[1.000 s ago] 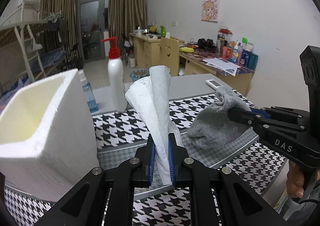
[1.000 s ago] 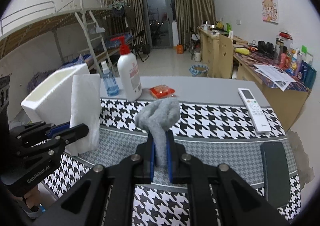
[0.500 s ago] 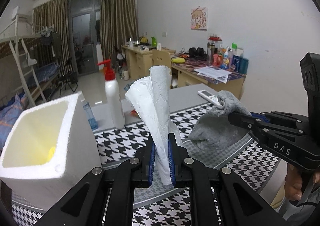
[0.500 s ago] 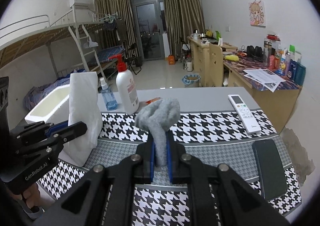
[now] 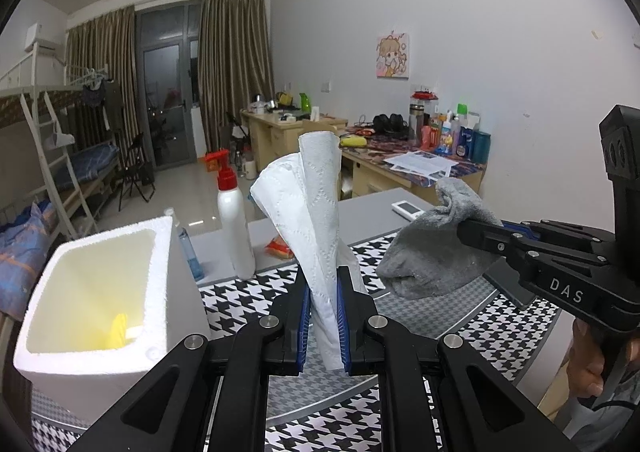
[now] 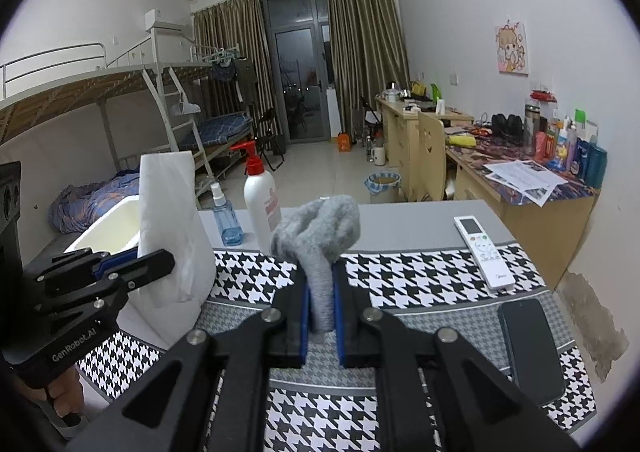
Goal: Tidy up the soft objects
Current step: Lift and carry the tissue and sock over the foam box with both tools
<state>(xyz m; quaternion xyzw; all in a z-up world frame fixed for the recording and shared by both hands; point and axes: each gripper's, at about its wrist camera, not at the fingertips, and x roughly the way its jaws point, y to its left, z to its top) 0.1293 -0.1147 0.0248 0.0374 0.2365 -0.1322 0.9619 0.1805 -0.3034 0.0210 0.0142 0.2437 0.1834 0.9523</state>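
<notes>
To the left of our left gripper (image 5: 323, 326), a white foam box (image 5: 100, 292) is standing open-topped on the table (image 5: 400, 203). We are clamping a white paper towel (image 5: 316, 219) upright in the left gripper, clear of the table. Beyond it a white pump bottle (image 5: 236, 223) and a blue spray bottle (image 6: 225, 217) are standing. To the right, we are pinching a gray cloth (image 6: 320, 236) in the right gripper (image 6: 321, 322), also off the checkered mat (image 6: 420, 272). Right of that gripper, a white remote (image 6: 482, 250) and a dark phone (image 6: 528, 348) are lying flat.
</notes>
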